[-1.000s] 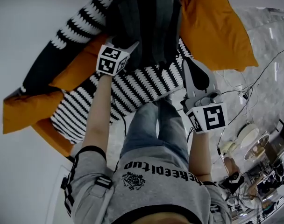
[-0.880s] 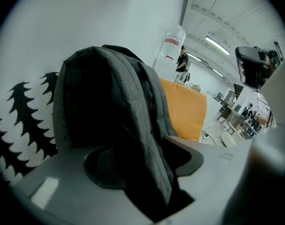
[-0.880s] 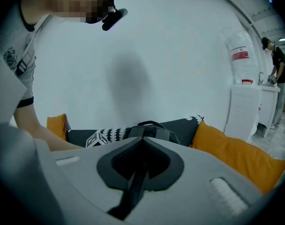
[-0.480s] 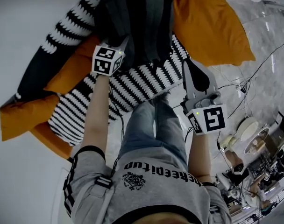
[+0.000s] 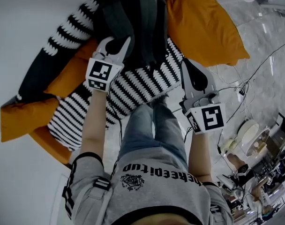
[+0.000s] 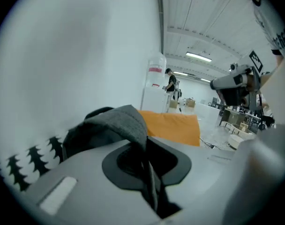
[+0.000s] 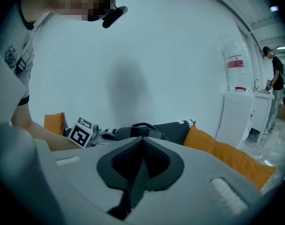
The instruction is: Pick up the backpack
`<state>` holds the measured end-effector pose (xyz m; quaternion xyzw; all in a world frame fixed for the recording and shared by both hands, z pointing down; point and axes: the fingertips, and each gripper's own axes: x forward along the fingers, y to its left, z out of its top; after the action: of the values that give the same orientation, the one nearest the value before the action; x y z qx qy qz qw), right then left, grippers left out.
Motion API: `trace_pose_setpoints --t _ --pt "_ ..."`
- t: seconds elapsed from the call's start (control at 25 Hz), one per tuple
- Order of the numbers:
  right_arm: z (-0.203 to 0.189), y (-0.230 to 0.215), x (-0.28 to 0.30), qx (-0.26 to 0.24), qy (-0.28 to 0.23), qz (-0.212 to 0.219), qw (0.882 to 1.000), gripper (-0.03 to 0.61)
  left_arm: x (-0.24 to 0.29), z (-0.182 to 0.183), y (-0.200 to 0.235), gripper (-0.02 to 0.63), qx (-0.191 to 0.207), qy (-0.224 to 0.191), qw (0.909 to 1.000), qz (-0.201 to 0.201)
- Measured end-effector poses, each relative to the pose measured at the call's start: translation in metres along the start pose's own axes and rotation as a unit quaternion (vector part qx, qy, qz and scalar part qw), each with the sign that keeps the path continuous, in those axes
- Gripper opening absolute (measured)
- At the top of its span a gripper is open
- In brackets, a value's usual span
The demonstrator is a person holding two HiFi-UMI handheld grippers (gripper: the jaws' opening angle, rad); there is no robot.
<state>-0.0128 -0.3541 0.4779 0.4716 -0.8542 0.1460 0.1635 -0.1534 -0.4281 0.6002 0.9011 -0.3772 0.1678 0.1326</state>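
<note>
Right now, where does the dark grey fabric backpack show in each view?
Head view: dark grey fabric backpack, top centre.
Left gripper view: backpack left of centre, lower half.
Right gripper view: backpack at centre, small.
Shared landmark: the large orange cushion, on its right everywhere.

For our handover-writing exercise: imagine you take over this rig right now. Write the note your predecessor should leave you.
Left gripper: jaws have just been closing, now shut on the grey strap of the backpack.
Right gripper: shut, empty, off the backpack.
Backpack lies on the striped cushion, beside the orange cushion.
Done: strap gripped. Left: lift the backpack clear.
</note>
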Motion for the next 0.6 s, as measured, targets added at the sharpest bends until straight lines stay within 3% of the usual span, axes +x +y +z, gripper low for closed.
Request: trace_pose_setpoints --t 0.2,0.6 --pt "0.017 -0.002 -0.016 -0.01 -0.016 0.0 1.0 -0.002 -0.023 0.071 -0.001 0.046 0.026 -0.063 0.9976 0.016" --pt "0.027 -0.003 -0.05 -0.019 -0.049 -0.009 0.999 -0.003 -0.062 0.116 -0.019 0.044 0.042 -0.097 0.9936 0.042"
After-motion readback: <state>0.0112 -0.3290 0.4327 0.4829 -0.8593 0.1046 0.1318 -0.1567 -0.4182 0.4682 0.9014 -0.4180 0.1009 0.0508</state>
